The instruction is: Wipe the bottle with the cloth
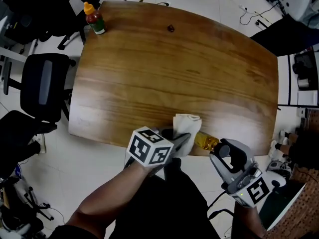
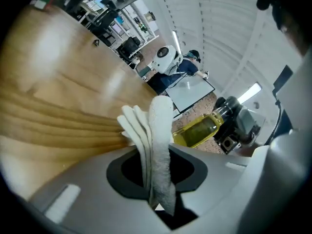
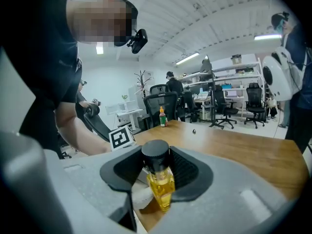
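1. The tabletop (image 1: 174, 68) is a broad slab of light, striped wood grain with rounded corners. Every place below is given against it.
2. The bottle (image 1: 206, 142) lies on its side at the tabletop's near edge, a little right of the middle. It is clear, holds yellow liquid, and has a black ribbed cap.
3. The right gripper (image 3: 157, 172) reaches in from beyond the tabletop's near right corner. Its fingers are clamped on the bottle's neck just below the cap. The cap points back at that gripper's camera and the body points out over the wood.
4. The left gripper (image 2: 157, 179) sits at the tabletop's near edge, near its middle. Its fingers are pressed together on the cloth (image 2: 158, 130), a white, folded, nubbly piece that sticks up from between them.
5. In the head view, the cloth's free end lies over the bottle's base end, just inside the tabletop's near edge.
6. Each gripper carries a cube (image 1: 149, 147) faced with black-and-white square patterns.
7. At the tabletop's far left corner a sauce bottle (image 1: 94, 19) stands upright. It is red with an orange-yellow cap and a green label whose print is too small to read.
8. A small dark thing (image 1: 170, 28) lies near the middle of the tabletop's far edge.
9. A black office chair (image 1: 45, 83) stands on the floor off the tabletop's left edge.
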A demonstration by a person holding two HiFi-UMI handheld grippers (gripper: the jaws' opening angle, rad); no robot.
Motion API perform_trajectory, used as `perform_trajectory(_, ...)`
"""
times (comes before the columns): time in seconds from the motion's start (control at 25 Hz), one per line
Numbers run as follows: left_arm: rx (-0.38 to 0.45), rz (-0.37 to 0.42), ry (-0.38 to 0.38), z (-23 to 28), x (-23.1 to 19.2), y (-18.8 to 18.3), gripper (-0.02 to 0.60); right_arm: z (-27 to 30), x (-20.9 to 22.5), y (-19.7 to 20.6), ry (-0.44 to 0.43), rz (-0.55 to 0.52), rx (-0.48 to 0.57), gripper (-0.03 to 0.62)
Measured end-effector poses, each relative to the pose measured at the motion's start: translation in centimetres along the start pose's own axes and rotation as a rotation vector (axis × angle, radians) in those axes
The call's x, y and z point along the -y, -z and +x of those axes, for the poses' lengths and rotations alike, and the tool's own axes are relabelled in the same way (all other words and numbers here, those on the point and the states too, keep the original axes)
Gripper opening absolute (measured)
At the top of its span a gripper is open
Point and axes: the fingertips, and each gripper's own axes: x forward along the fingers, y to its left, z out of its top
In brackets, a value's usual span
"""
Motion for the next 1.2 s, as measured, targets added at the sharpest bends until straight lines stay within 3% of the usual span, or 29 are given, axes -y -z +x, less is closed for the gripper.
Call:
perform_trajectory(0.16, -0.057, -0.024, -0.094, 0.8, -1.0, 0.2, 0.100, -0.1, 0.2, 0.3, -0.003, -0.012, -0.011, 0.149)
perform_trajectory(0.32, -0.113, -0.045, -0.113, 1.2, -1.9, 0.4, 0.100, 0.2, -0.1, 0.7, -0.012, 0.008, -0.014, 0.149)
perform_trajectory(0.48, -0.158, -0.071, -0.093, 1.8, -2.0, 0.8, 0.101, 0.0, -0.1, 1.2, -0.035, 0.055, -0.011, 0.153)
perform_trajectory(0.64, -0.177, -0.070, -0.054, 1.6, -1.9, 0.7, 0.103, 0.2, 0.0, 0.9, -0.012, 0.035, 0.016, 0.152)
perform_trajectory(0.8, -0.100, -0.081, -0.030, -0.2, -1.5, -1.0, 0.103, 0.1, -0.6, 0.9, -0.034, 0.007, 0.014, 0.152)
perform_trajectory(0.96, -0.021, 0.024, 0.030, -1.6, 0.6, -4.3, 0.103, 0.0, -1.4, 0.2, -0.106, -0.023, 0.031, 0.152)
perform_trajectory(1.12, -0.068, 0.170, 0.090, -1.5, 2.8, -6.1, 0.103, -0.1, -1.4, 0.3, -0.194, -0.056, 0.010, 0.150)
perform_trajectory(1.2, -0.075, 0.200, 0.125, -1.2, 3.6, -7.1, 0.103, -0.1, -1.4, 0.5, -0.218, -0.062, -0.003, 0.150)
